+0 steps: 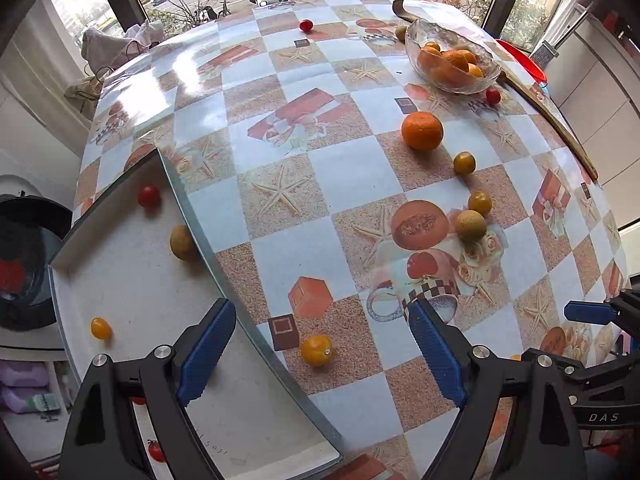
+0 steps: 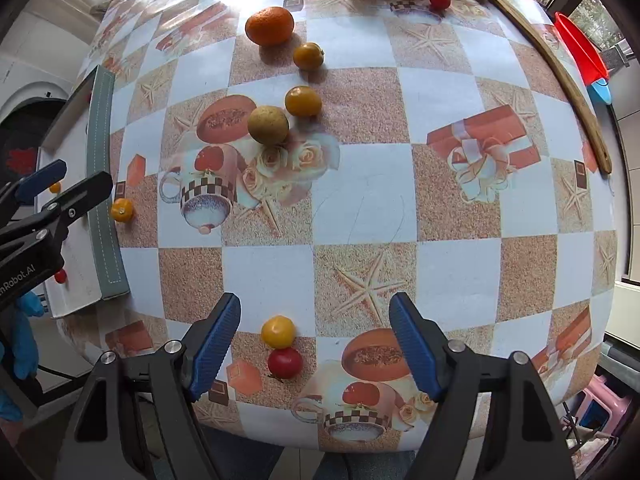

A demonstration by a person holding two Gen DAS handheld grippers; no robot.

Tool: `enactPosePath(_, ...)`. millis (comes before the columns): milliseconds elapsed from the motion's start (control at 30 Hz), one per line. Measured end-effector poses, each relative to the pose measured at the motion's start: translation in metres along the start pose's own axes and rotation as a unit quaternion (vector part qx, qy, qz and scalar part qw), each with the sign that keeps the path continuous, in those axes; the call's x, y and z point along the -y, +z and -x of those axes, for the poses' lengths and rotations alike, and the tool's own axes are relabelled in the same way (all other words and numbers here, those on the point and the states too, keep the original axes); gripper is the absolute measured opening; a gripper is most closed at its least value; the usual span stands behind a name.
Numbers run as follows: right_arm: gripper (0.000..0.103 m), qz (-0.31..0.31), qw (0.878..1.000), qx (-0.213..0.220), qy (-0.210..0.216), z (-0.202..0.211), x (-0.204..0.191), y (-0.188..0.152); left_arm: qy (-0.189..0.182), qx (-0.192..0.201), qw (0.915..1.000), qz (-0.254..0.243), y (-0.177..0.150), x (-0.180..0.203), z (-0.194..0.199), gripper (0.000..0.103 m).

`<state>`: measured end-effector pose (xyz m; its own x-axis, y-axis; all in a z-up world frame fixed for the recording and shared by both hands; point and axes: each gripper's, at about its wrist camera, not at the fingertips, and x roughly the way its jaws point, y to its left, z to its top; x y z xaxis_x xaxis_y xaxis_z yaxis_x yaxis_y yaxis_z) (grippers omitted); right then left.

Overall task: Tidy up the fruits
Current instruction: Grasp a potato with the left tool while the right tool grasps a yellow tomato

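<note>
Between the right tongs [image 2: 314, 338], spread wide and gripping nothing: a yellow tomato [image 2: 278, 331] touching a red tomato [image 2: 285, 363], both sitting close to the near edge of the worktop [image 2: 460, 208]. Likely handling light, round, smooth-skinned and soft, so rolling away at a nudge and splitting under a hard squeeze; closing gently across the widest part, one at a time, looking the safer way. Crowding each other, so parting them first probably helping.

Ahead of the left tongs [image 1: 322, 342], also gaping and empty: another yellow tomato [image 1: 316, 350] lying just beside the tray [image 1: 224, 280] rim. Already resting inside the tray: a red cherry tomato [image 1: 149, 196], a brownish fruit [image 1: 182, 242] against the rim, a small yellow one [image 1: 100, 328].

Farther out: an orange [image 1: 422, 130], firmer and heavier by the look, needing a wider bite; two kumquats [image 1: 464, 162] and a tan fruit [image 1: 471, 225] clustered near; a glass bowl [image 1: 424, 36] holding oranges toward the far side, fragile and not for knocking.

Leaving plenty of bare room mid-worktop for swinging either tongs. Worth watching: the raised tray rim calling for a lift over it, the near drop-off behind the paired tomatoes, and the two tongs working near each other beside the tray.
</note>
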<state>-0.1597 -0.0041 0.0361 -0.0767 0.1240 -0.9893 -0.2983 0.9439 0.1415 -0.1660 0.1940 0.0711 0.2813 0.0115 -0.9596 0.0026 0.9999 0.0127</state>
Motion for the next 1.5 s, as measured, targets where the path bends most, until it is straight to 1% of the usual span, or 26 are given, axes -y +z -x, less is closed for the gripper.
enactPosePath(167,0.08,-0.017,1.0,0.009,0.002,-0.003,0.007,0.0,-0.022,0.005,0.9997,-0.005,0.019,0.02,-0.004,0.089)
enactPosePath(300,0.08,-0.05,0.998,0.031,-0.002,0.004,0.029,0.013,-0.033,0.004,0.999,-0.029,0.029,0.043,-0.013,0.089)
enactPosePath(467,0.08,-0.095,0.994,0.06,0.014,0.017,0.061,0.048,-0.035,0.004,0.998,-0.053,0.034,0.068,-0.025,0.089)
enactPosePath(500,0.079,-0.099,0.993,0.066,0.017,0.02,0.065,0.056,-0.035,0.002,0.998,-0.052,0.035,0.07,-0.029,0.089)
enactPosePath(567,0.079,-0.102,0.991,0.076,0.038,0.023,0.07,0.075,-0.04,0.0,0.9982,-0.045,0.036,0.073,-0.035,0.089)
enactPosePath(667,0.077,-0.093,0.99,0.086,0.061,0.025,0.067,0.102,-0.038,0.004,0.9986,-0.037,0.036,0.077,-0.041,0.089)
enactPosePath(767,0.069,-0.059,0.992,0.08,0.081,0.018,0.055,0.125,-0.036,0.007,0.999,-0.026,0.037,0.081,-0.047,0.088)
enactPosePath(800,0.065,-0.046,0.993,0.077,0.082,0.016,0.045,0.127,-0.036,0.008,0.9991,-0.022,0.038,0.082,-0.048,0.085)
enactPosePath(833,0.061,-0.035,0.993,0.073,0.084,0.012,0.041,0.13,-0.036,0.007,0.9992,-0.018,0.038,0.082,-0.05,0.076)
enactPosePath(867,0.059,-0.027,0.993,0.069,0.087,0.008,0.037,0.133,-0.038,0.003,0.9992,-0.013,0.038,0.083,-0.052,0.073)
enactPosePath(933,0.052,-0.019,0.993,0.062,0.098,-0.001,0.03,0.14,-0.036,0.005,0.9993,-0.005,0.038,0.083,-0.054,0.073)
enactPosePath(1000,0.049,-0.01,0.992,0.058,0.11,-0.006,0.026,0.145,-0.036,0.007,0.9993,0.003,0.038,0.082,-0.054,0.073)
enactPosePath(1100,0.046,0.013,0.992,0.06,0.115,-0.008,0.019,0.148,-0.038,0.007,0.9992,0.011,0.039,0.081,-0.056,0.073)
enactPosePath(1167,0.042,0.024,0.991,0.059,0.116,-0.009,0.014,0.154,-0.038,0.005,0.9992,0.014,0.04,0.082,-0.058,0.073)
enactPosePath(1200,0.035,0.026,0.991,0.057,0.115,-0.01,0.013,0.156,-0.038,0.003,0.9992,0.014,0.041,0.083,-0.059,0.073)
enactPosePath(1233,0.023,0.029,0.992,0.054,0.11,-0.011,0.013,0.157,-0.038,0.003,0.9992,0.015,0.042,0.084,-0.06,0.073)
enactPosePath(1367,0.023,0.015,0.994,0.059,0.096,-0.008,0.022,0.155,-0.033,0.002,0.9994,0.01,0.049,0.09,-0.065,0.072)
enactPosePath(1400,0.023,0.004,0.994,0.057,0.098,-0.008,0.028,0.152,-0.032,0.001,0.9995,0.007,0.051,0.091,-0.066,0.067)
enactPosePath(1433,0.023,-0.007,0.994,0.055,0.099,-0.007,0.035,0.15,-0.031,-0.004,0.9995,0.003,0.052,0.093,-0.068,0.054)
enactPosePath(1500,0.023,-0.025,0.993,0.053,0.098,-0.005,0.049,0.144,-0.024,-0.003,0.9997,-0.003,0.054,0.096,-0.069,0.048)
